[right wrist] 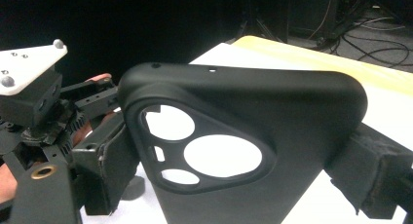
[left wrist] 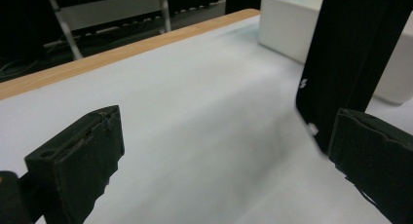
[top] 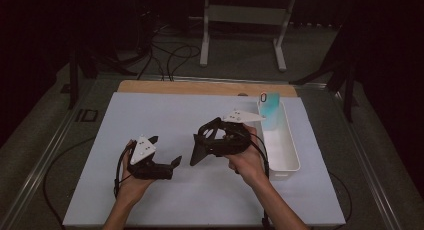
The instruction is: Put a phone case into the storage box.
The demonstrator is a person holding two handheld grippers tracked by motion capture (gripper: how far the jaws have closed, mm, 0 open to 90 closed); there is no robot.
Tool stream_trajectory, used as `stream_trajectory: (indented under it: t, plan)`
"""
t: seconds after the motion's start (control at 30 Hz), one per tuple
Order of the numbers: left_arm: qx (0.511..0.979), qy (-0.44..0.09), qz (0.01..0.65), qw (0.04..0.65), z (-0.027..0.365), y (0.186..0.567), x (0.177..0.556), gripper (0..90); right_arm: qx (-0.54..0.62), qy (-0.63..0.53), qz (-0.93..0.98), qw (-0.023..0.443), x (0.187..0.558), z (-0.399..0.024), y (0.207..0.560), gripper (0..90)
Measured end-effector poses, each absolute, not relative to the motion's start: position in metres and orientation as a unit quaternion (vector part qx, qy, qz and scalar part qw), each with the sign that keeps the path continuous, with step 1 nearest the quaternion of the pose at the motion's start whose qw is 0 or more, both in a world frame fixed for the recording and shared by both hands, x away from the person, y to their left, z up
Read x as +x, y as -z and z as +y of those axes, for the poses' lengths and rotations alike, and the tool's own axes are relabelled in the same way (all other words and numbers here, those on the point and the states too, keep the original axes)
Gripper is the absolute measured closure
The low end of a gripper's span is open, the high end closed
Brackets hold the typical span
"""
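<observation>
While right hand-held gripper [right wrist: 234, 185] clamps phone case [right wrist: 253, 136], left hand-held gripper [top: 165, 151] agape beside.

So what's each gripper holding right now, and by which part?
The right gripper grips the black phone case across its side edges, near the camera cutout. The left gripper is open and holds nothing.

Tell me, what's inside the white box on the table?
A light blue phone case stands up at the far end of the white box. The rest of the inside that shows looks bare. The right gripper, holding a black phone case, covers a little of the box's near-left edge.
</observation>
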State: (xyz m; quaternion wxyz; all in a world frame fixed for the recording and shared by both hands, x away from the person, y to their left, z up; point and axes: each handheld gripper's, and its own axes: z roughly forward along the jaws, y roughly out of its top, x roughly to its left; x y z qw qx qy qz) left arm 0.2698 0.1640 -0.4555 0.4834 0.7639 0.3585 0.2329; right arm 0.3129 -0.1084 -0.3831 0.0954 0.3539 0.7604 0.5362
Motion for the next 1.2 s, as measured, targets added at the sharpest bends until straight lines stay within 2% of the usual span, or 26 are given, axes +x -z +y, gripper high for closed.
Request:
stream_trajectory:
  t: [0.53, 1.2]
  plan:
    - [0.74, -0.262, 0.387, 0.484, 0.206, 0.484, 0.26, 0.3, 0.357, -0.539, 0.756, 0.107, 0.317, -0.114, 0.379, 13.4]
    - [0.727, -0.27, 0.403, 0.486, 0.213, 0.489, 0.26, 0.3, 0.377, -0.516, 0.755, 0.147, 0.337, -0.136, 0.363, 13.5]
